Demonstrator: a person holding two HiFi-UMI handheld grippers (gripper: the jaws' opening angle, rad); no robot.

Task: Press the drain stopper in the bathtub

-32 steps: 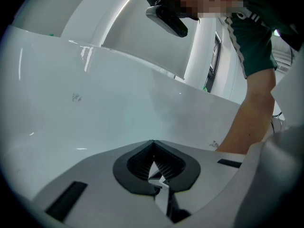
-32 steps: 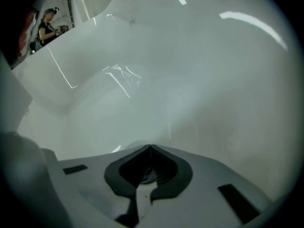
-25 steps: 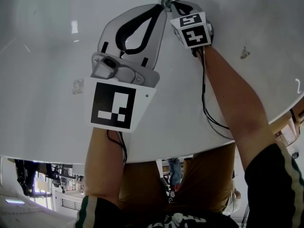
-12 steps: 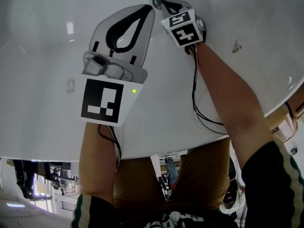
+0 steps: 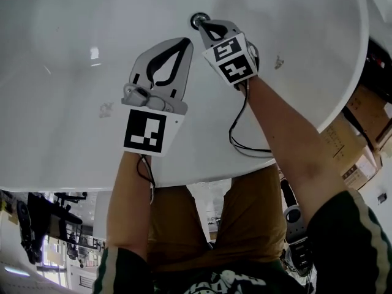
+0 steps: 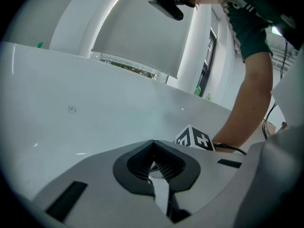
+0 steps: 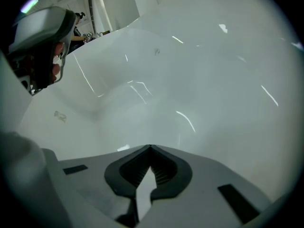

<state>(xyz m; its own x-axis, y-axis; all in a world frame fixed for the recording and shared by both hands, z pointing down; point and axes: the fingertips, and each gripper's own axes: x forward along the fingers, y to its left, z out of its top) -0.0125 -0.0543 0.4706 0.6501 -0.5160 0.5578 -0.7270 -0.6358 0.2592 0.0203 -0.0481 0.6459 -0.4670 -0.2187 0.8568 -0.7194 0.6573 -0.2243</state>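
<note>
The round metal drain stopper (image 5: 197,21) sits in the white bathtub floor (image 5: 73,103) near the top of the head view. My right gripper (image 5: 204,24) is shut with nothing in it, its tips right beside the stopper; whether they touch it I cannot tell. My left gripper (image 5: 187,41) hangs just left of it and nearer to me, its tips together and empty. In the left gripper view the closed tips (image 6: 153,141) point over the tub wall, with the right gripper's marker cube (image 6: 194,139) behind them. The right gripper view shows closed tips (image 7: 150,147) above bare tub surface; the stopper is hidden there.
The tub's curved rim (image 5: 352,72) runs down the right side, with cardboard boxes (image 5: 361,146) outside it. A black cable (image 5: 242,133) trails from the right gripper along the forearm. A small dark mark (image 5: 279,61) and a faint sticker (image 5: 105,109) lie on the tub floor.
Both grippers have lifted off the tub floor and look smaller in the head view. The right tips have come up from the stopper. The view has shifted, showing the tub's right rim.
</note>
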